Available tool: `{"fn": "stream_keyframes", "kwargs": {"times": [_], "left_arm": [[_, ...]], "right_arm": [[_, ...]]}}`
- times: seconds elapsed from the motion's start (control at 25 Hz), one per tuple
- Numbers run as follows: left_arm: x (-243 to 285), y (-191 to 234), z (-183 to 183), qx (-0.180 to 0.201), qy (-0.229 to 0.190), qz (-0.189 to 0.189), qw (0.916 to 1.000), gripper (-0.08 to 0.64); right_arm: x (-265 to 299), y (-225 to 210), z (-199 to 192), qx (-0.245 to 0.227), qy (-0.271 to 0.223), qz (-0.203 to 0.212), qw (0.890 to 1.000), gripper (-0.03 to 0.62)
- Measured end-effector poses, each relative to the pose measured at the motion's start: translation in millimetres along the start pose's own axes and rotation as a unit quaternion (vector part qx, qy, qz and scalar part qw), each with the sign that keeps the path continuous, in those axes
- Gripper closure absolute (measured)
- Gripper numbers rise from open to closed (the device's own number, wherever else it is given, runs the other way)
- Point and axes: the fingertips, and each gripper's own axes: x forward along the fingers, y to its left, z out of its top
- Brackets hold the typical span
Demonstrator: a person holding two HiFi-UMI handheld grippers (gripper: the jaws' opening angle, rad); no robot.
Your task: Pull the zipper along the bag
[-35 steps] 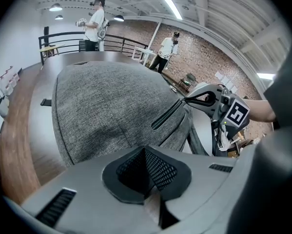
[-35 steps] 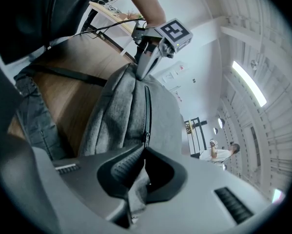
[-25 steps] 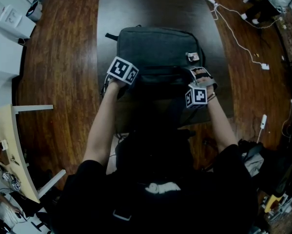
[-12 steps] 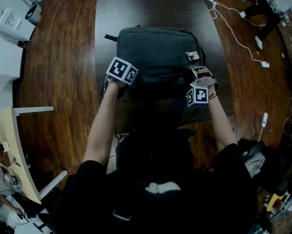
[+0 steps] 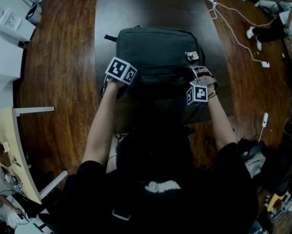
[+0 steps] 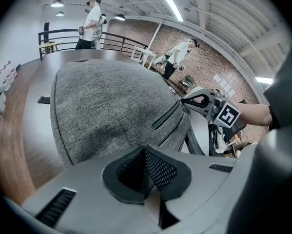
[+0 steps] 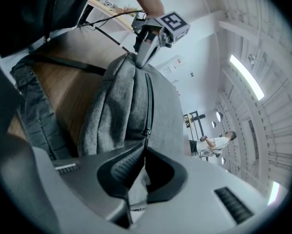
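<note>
Right gripper (image 7: 142, 152) pinched shut on the pull (image 7: 145, 132) at the bag's (image 5: 158, 48) right end, left gripper (image 6: 146, 152) clamped on its left corner; zipper (image 7: 148, 99) runs right-to-left between them, right hand nearer.

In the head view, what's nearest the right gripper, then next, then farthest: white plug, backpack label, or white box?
1. Backpack label, just beyond the right gripper.
2. White plug, on the wood to the right.
3. White box, far off at upper left.
</note>
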Motion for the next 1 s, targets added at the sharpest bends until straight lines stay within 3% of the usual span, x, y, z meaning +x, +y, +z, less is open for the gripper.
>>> {"fn": "stream_keyframes", "kwargs": {"times": [0.48,0.68,0.8,1.0], "left_arm": [[0.0,-0.5,-0.6,0.002,0.001,-0.003,1.0000,0.561],[0.3,-0.8,0.3,0.012,0.001,0.006,0.9999,0.561],[-0.2,1.1,0.1,0.017,0.002,0.012,0.9998,0.561],[-2.6,5.3,-3.0,0.029,0.007,0.021,0.9993,0.561]], "right_arm": [[3.3,5.6,-3.1,0.030,-0.002,0.011,0.999,0.565],[-5.3,7.5,-2.1,0.113,-0.020,0.011,0.993,0.558],[-7.5,15.6,-12.8,0.151,0.011,0.016,0.988,0.562],[-28.0,24.9,-31.9,0.246,0.040,-0.002,0.968,0.571]]}}
